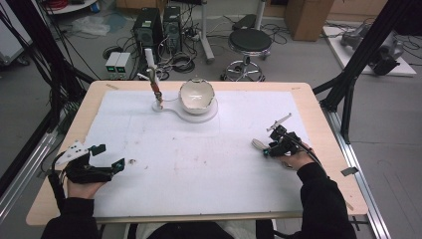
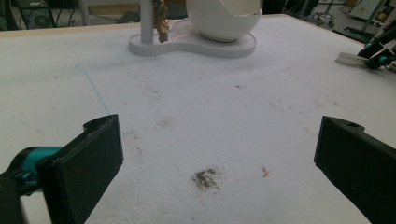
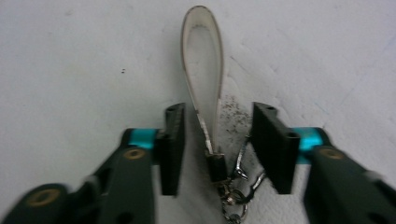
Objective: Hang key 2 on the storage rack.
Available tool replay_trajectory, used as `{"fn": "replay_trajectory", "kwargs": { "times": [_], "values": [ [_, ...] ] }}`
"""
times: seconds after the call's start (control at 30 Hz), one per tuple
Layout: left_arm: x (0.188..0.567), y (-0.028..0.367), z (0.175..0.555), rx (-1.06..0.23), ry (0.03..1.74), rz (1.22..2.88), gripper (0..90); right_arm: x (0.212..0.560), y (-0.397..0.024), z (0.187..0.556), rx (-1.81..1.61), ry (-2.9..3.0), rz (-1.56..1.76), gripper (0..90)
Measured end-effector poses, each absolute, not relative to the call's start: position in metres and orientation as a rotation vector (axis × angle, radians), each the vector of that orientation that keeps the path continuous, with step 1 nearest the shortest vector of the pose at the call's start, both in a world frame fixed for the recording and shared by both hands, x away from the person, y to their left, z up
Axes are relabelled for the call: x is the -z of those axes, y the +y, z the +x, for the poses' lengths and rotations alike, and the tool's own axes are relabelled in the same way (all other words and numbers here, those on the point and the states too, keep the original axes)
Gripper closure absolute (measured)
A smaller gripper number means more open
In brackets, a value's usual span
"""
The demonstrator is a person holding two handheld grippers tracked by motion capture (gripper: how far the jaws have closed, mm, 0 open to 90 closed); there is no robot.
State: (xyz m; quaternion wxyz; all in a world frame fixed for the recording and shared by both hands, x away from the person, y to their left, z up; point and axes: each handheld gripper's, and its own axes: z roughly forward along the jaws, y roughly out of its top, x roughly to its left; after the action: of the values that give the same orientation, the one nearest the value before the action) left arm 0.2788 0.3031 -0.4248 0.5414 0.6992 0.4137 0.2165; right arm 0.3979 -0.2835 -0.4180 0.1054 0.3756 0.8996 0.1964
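White foam sheet (image 1: 199, 159) over wooden table (image 1: 318, 124), stained in spots. Left gripper (image 1: 102, 162) at 8 o'clock of sheet, held low in left hand (image 1: 82, 186), jaws spread wide, nothing between; brown smudge (image 2: 205, 178) on sheet just ahead of them. Right gripper (image 1: 268, 148) at 3 o'clock, in right hand (image 1: 296, 160), jaws partly open, straddling white strap loop (image 3: 203, 70) lying flat on sheet; metal clasp and chain (image 3: 233, 186) at loop's near end, between jaws, neither pad visibly touching. At 12 o'clock, white stand (image 1: 191, 113) with upright post (image 1: 151, 62), small brown item (image 1: 157, 94) hanging beside post, white bowl-like shell (image 1: 196, 96) on stand's base.
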Motion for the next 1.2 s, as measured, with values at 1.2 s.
{"fn": "replay_trajectory", "kwargs": {
  "times": [1.2],
  "values": [
    [0.420, 0.302, 0.281, -0.459, 0.999, 1.634, 1.7, 0.388, -0.284, 0.390, -0.868, 2.567, 1.094, 82.4]
  ]
}}
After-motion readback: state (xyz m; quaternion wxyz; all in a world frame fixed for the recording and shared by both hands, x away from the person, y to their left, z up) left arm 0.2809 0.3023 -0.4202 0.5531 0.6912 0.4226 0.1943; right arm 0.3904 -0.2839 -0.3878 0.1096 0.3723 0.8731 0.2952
